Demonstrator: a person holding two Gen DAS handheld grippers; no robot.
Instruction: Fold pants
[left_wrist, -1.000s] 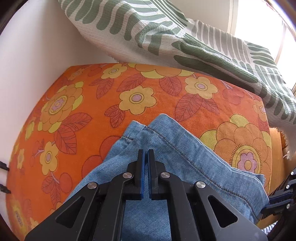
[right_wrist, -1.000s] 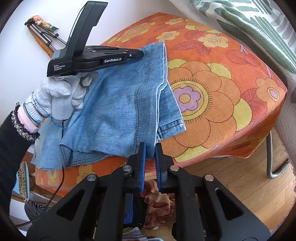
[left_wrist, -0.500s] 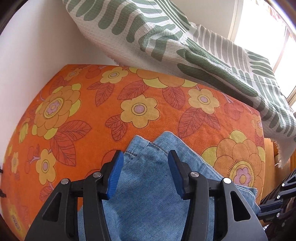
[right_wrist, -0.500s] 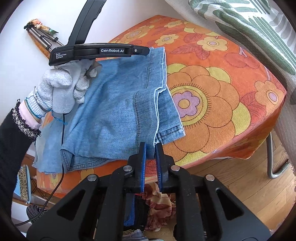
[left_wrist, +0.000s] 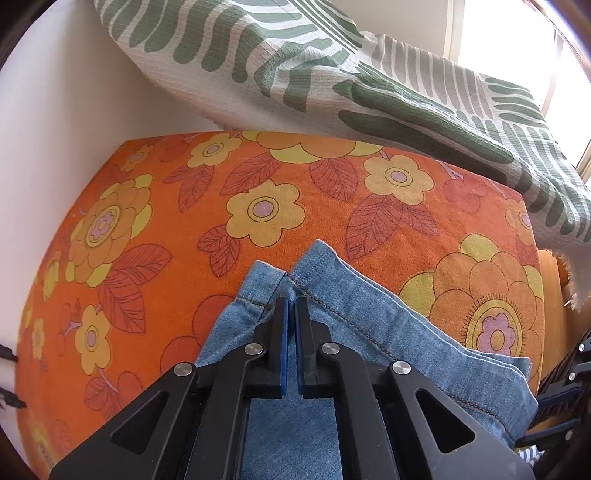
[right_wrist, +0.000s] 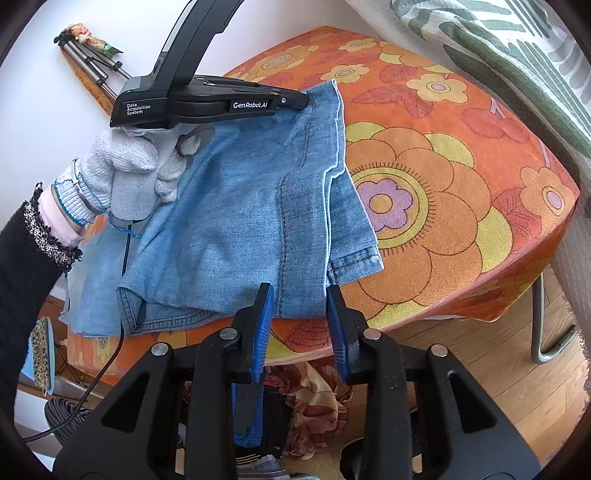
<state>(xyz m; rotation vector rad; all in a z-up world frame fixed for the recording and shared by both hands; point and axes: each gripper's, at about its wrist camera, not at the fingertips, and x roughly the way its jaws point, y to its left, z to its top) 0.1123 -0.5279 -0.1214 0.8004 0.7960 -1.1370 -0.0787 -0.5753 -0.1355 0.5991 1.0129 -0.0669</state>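
Light blue denim pants (right_wrist: 229, 221) lie folded on a surface covered with an orange flowered cloth (right_wrist: 461, 192). In the left wrist view my left gripper (left_wrist: 290, 301) is shut on the far hem of the pants (left_wrist: 388, 332), and the fabric puckers into a V at its tips. The right wrist view shows that same left gripper (right_wrist: 301, 101) at the far corner, held by a gloved hand (right_wrist: 122, 173). My right gripper (right_wrist: 298, 295) is at the near edge. Its jaws are opening, and the folded denim edge sits in the gap without the pads pressing on it.
A white cloth with green leaf stripes (left_wrist: 332, 74) hangs over the far side of the orange cloth (left_wrist: 258, 206). A tripod (right_wrist: 92, 62) leans on the white wall. Crumpled clothes (right_wrist: 310, 398) lie on the wooden floor below, and a metal leg (right_wrist: 543, 332) stands at the right.
My left gripper opened over the hem, then shut on it again, puckering the fabric. My right gripper's jaws went from nearly shut to clearly apart at the near denim edge.
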